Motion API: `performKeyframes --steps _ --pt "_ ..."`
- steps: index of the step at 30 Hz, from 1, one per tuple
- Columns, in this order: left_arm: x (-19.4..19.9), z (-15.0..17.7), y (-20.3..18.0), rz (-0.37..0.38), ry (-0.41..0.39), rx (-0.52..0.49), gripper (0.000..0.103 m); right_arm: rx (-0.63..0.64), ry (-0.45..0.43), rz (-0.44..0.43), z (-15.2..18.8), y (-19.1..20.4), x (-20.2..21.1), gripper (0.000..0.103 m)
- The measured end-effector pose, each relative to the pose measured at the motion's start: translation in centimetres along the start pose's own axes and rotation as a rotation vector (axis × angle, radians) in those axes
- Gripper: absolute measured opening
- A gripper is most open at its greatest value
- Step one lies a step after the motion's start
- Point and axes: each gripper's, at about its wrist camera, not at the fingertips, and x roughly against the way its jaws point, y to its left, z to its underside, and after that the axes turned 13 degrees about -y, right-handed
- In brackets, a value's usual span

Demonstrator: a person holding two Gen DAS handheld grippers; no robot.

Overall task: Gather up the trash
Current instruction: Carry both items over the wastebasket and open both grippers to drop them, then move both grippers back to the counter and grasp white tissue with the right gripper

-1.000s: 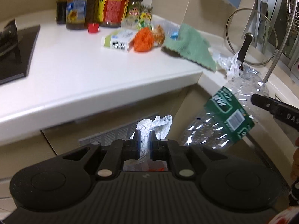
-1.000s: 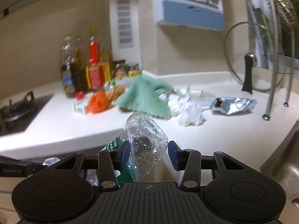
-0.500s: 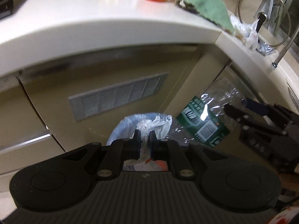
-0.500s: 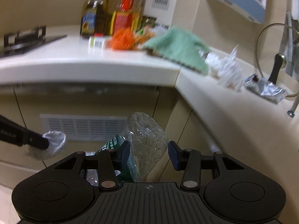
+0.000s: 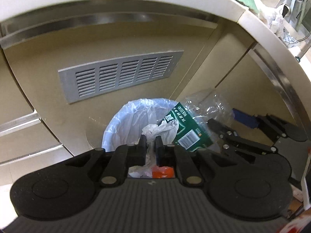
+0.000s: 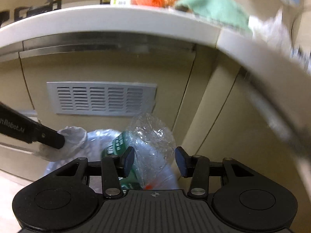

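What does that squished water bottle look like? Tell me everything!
The plastic bottle is clear, crinkled and crushed, with a dark green label showing white writing and a barcode. It looks empty apart from droplets. It sits tilted between the fingers of the right gripper, over the rim of the trash bin with its pale blue bag. The right finger pad seems slightly off it. Its cap end is hidden.

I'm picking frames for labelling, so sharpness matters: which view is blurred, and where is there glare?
Right wrist view: motion blur smears the countertop edge and green cloth; the bottle stays fairly sharp. Left wrist view: crisp, with fisheye bending of the counter and glints on the bottle.
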Motion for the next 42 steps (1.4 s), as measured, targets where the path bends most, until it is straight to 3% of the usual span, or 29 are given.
performKeyframes --steps 2,7,17,21,28,35,42 --pt "-0.2 0.2 0.0 -0.005 0.008 0.002 0.008 -0.060 0.029 -0.026 0.4 -0.7 -0.4 0.057" --pt "-0.6 0.6 -0.2 -0.009 0.021 0.003 0.008 -0.108 0.054 -0.048 0.7 -1.7 -0.2 0.057" --pt "-1.9 0.8 -1.0 0.000 0.043 0.006 0.009 -0.203 0.105 -0.003 0.5 -3.7 0.3 0.057" --pt "-2.4 0.9 -1.3 0.000 0.053 0.003 0.013 -0.227 0.122 0.007 0.8 -4.0 0.5 0.057" --pt "-2.6 1.0 -1.4 -0.002 0.072 -0.001 0.029 -0.247 0.144 0.003 0.8 -3.9 0.5 0.057" --pt "-1.5 0.9 -1.4 -0.022 0.072 -0.032 0.029 -0.285 0.176 -0.011 0.4 -3.9 0.9 0.058" --pt "2.2 -0.2 -0.6 -0.073 0.022 -0.067 0.029 -0.353 0.178 -0.049 -1.0 -3.9 2.4 0.061"
